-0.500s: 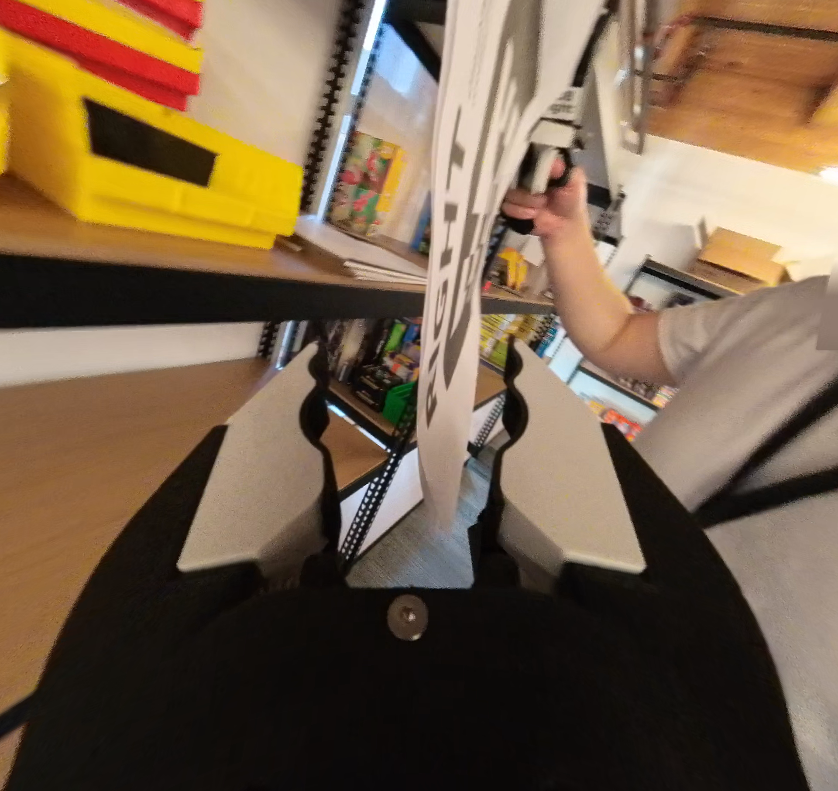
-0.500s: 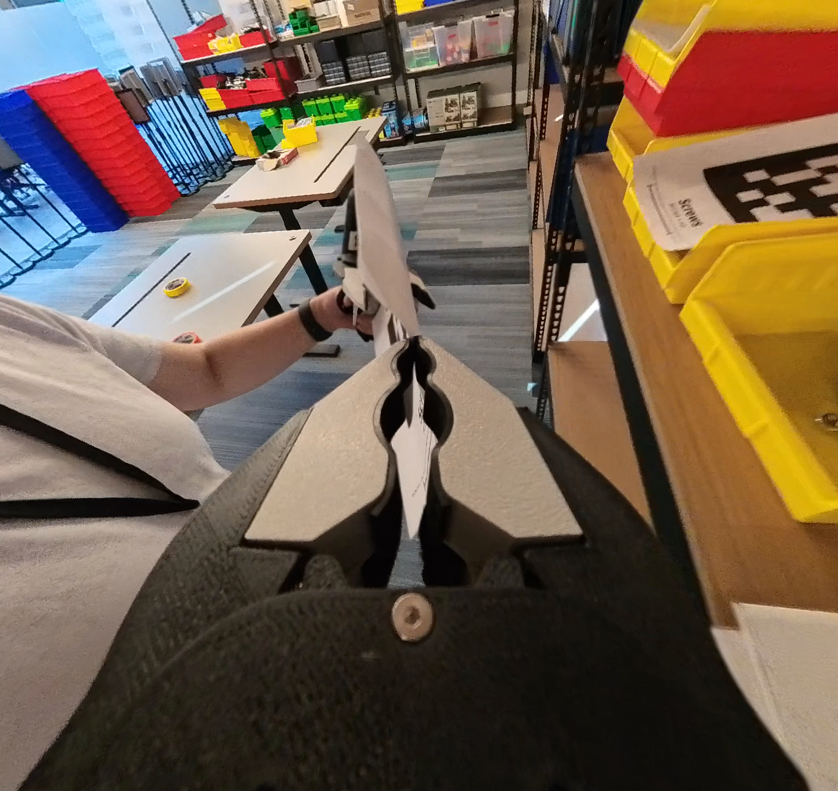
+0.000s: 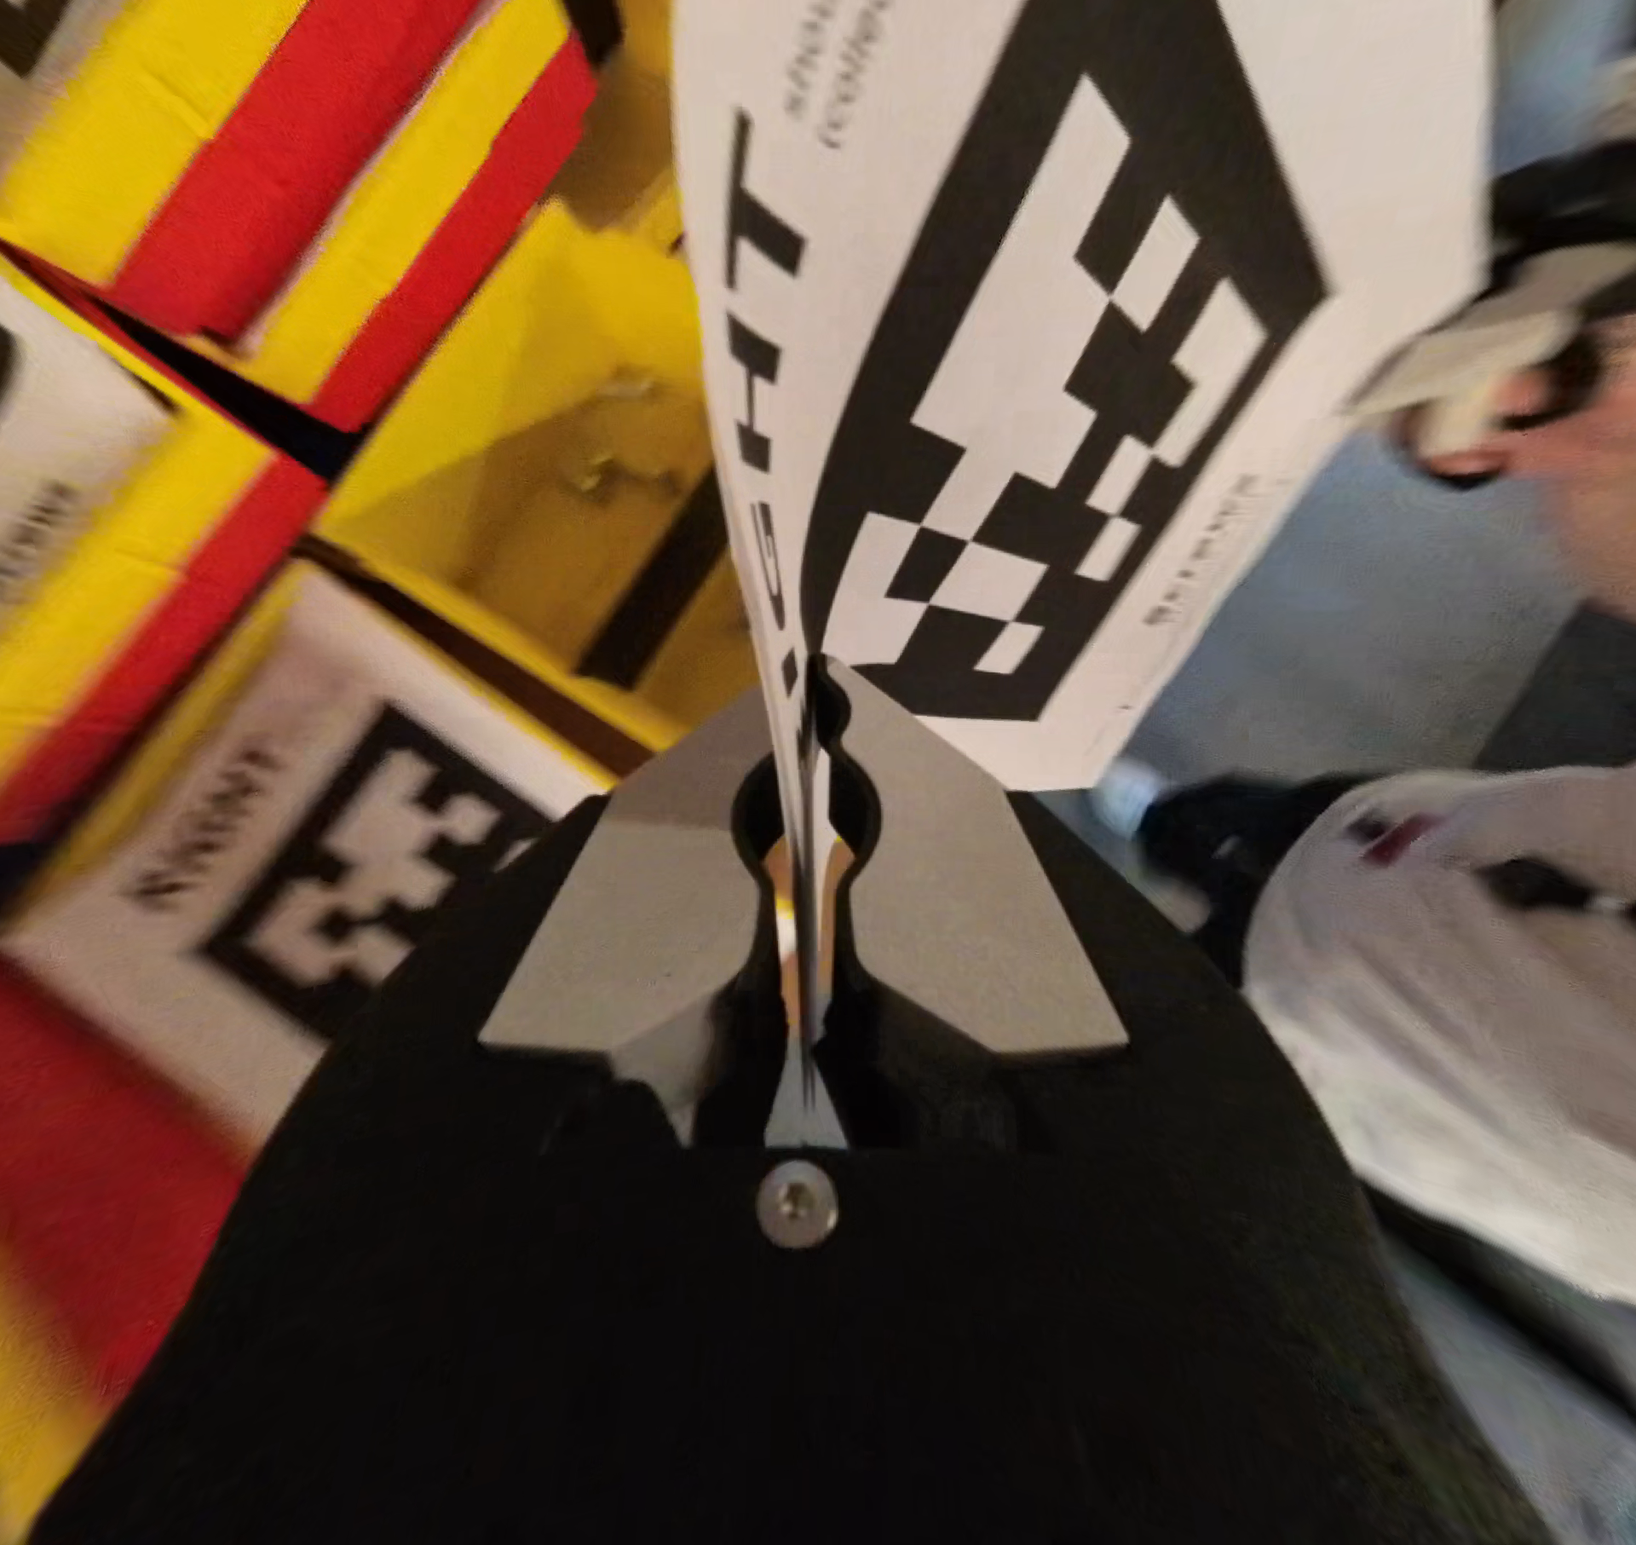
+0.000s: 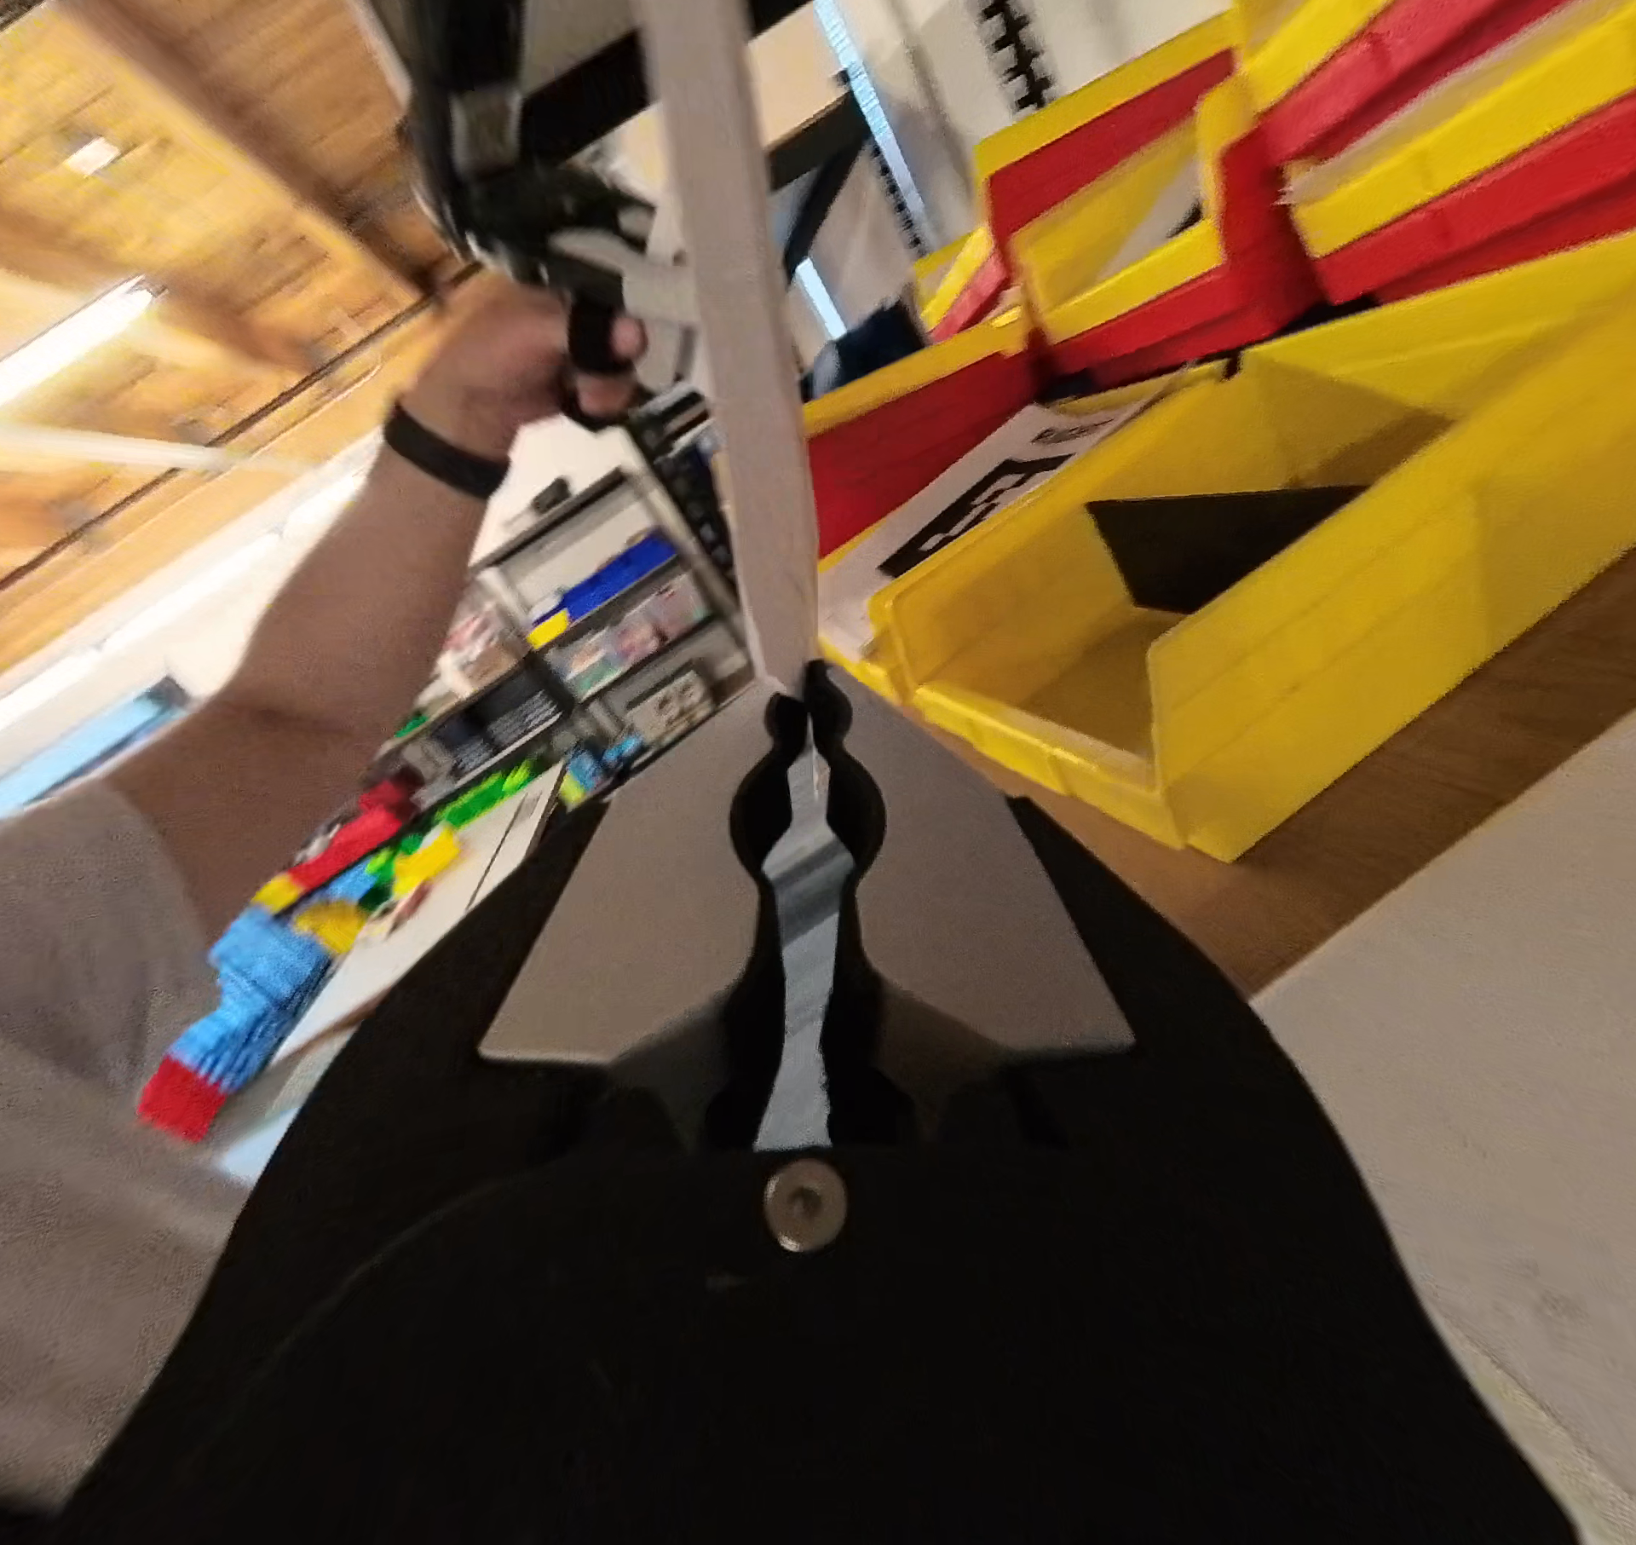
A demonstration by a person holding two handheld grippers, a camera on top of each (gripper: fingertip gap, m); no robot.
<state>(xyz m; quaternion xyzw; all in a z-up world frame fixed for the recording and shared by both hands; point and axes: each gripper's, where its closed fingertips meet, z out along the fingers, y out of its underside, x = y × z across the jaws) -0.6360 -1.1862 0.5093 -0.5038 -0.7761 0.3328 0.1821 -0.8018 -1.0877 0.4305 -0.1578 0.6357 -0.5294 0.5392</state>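
Note:
A white paper sheet (image 3: 1018, 201) printed with a black square-pattern marker is held between both grippers. My left gripper (image 3: 810, 692) is shut on one edge of the sheet, which rises up and to the right from the jaws. My right gripper (image 4: 806, 692) is shut on the sheet's other edge, and here I see the sheet (image 4: 717, 263) edge-on, running up and away. The left gripper (image 4: 664, 281), held in a person's hand (image 4: 505, 369), shows at the sheet's far end in the right wrist view. Both views are motion-blurred.
Yellow bins (image 4: 1239, 661) and red bins (image 4: 1461, 201) sit on a wooden shelf (image 4: 1416, 812) to the right; some carry white marker labels (image 3: 292, 865). The person's arm (image 4: 354, 617) and pale shirt (image 3: 1461, 1015) are close by. Tables and stocked racks (image 4: 602, 617) lie beyond. The left gripper's tips are roughly 20 cm from the right gripper's.
My left gripper was open with the sheet hanging between its fingers; it has shut on the sheet. Both grippers have swung round, and the sheet now faces the bins.

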